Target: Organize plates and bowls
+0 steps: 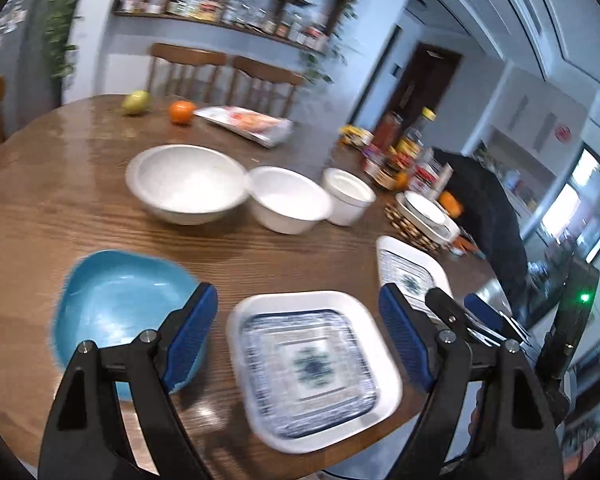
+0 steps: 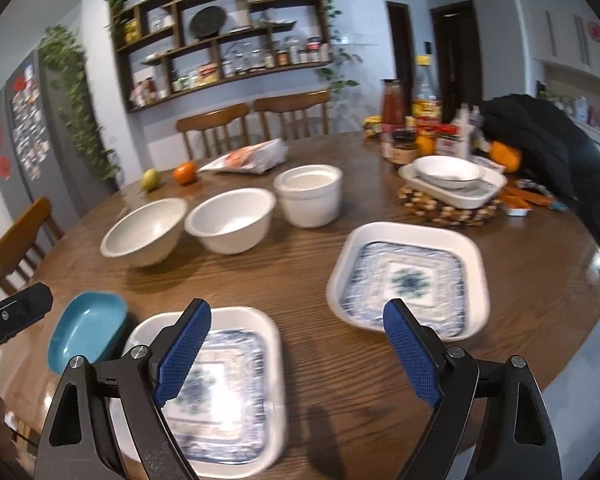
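Round brown wooden desk (image 2: 300, 280): visible grain, glossy sheen. White round bowls (image 2: 230, 220): smooth glazed ceramic. Blue-patterned square plates (image 1: 314, 368): glossy. Teal bowl (image 1: 120, 304): glossy. Claw pads (image 2: 182, 360): blue, textured, matt.

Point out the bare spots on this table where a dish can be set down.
Bare wood lies between the row of three white bowls and the two blue-patterned square plates, and left of the largest white bowl above the teal dish. The far right is crowded: bottles and jars, woven trivet with stacked dishes.

Home dining room, probably: pantry shelves (image 2: 220, 40).
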`<action>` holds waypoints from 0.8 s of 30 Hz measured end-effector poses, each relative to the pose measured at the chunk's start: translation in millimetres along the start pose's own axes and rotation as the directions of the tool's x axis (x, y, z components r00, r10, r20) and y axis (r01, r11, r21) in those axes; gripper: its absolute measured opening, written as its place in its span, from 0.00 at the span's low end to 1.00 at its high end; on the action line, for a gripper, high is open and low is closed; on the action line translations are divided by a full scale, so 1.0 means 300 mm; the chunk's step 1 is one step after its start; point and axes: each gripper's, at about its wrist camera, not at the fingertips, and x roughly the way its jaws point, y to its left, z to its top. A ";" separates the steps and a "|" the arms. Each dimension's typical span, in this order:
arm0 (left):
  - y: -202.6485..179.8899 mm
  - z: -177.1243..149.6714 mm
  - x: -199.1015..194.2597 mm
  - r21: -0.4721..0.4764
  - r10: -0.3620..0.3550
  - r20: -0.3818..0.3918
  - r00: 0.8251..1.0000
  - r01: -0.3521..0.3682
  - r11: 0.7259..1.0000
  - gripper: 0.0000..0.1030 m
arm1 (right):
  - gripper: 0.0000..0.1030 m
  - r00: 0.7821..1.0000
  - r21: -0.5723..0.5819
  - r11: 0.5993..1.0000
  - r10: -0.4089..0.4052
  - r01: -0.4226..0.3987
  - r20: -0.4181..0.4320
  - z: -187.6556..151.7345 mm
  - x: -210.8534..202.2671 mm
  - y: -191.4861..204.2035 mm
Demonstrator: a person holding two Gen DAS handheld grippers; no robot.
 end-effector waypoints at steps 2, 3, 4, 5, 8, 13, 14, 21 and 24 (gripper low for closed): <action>-0.061 0.012 0.047 0.033 0.004 -0.018 1.000 -0.003 0.999 0.78 | 0.86 1.000 0.018 1.000 -0.021 0.021 0.006 0.013 -0.005 -0.045; -0.095 0.018 0.074 0.054 0.011 -0.024 1.000 -0.010 0.998 0.78 | 0.86 1.000 0.028 0.999 -0.029 0.029 0.007 0.018 -0.005 -0.065; -0.122 0.021 0.097 0.074 0.014 -0.030 0.999 -0.012 0.997 0.78 | 0.86 0.999 0.036 0.999 -0.038 0.037 0.008 0.025 -0.006 -0.087; -0.158 0.029 0.130 0.097 0.015 -0.041 0.999 -0.011 0.995 0.78 | 0.86 0.999 0.049 0.998 -0.048 0.047 0.008 0.034 -0.003 -0.116; -0.230 0.050 0.217 0.124 0.032 -0.075 0.997 -0.023 0.992 0.76 | 0.86 0.998 0.088 0.994 -0.065 0.064 0.004 0.054 0.010 -0.190; -0.318 0.061 0.363 0.176 0.057 -0.158 0.986 -0.028 0.984 0.69 | 0.86 0.997 0.170 0.982 -0.075 0.078 -0.025 0.083 0.060 -0.310; -0.333 0.058 0.391 0.185 0.055 -0.173 0.983 -0.022 0.983 0.69 | 0.86 0.996 0.191 0.978 -0.079 0.084 -0.038 0.086 0.075 -0.335; -0.389 0.027 0.550 0.218 0.074 -0.273 0.959 -0.013 0.976 0.61 | 0.86 0.992 0.280 0.956 -0.051 0.082 -0.115 0.089 0.186 -0.458; -0.390 0.023 0.605 0.210 0.076 -0.319 0.945 -0.008 0.978 0.59 | 0.86 0.991 0.296 0.953 -0.032 0.070 -0.131 0.081 0.219 -0.485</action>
